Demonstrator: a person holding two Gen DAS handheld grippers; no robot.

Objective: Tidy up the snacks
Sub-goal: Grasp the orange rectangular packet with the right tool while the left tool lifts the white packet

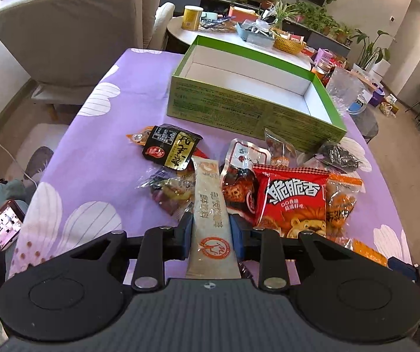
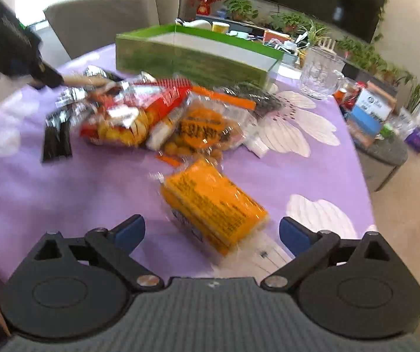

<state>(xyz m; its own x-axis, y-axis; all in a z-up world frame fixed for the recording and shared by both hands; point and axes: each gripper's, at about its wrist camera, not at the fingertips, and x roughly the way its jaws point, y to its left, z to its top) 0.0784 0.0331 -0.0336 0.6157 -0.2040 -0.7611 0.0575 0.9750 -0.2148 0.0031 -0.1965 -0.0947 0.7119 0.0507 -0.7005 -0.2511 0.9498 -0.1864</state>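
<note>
My left gripper (image 1: 211, 234) is shut on a long beige drink-powder sachet (image 1: 210, 202), held over the snack pile. An open green box (image 1: 239, 108) with a white, empty inside stands beyond the pile. The pile includes a red lion-print snack bag (image 1: 292, 202), a black-and-gold packet (image 1: 171, 148) and an orange nut bag (image 1: 342, 202). My right gripper (image 2: 212, 231) is open, its jaws either side of an orange wrapped packet (image 2: 212, 205) lying on the purple cloth. The left gripper (image 2: 33, 70) with the sachet shows at the left of the right wrist view, which is blurred.
A purple flowered tablecloth (image 1: 98, 152) covers the table. A clear glass jug (image 2: 321, 73) stands to the right of the box (image 2: 192, 58). A beige chair (image 1: 72, 26) is behind the table. A cluttered round table (image 1: 239, 32) stands further back. A phone (image 1: 0, 230) lies at the left.
</note>
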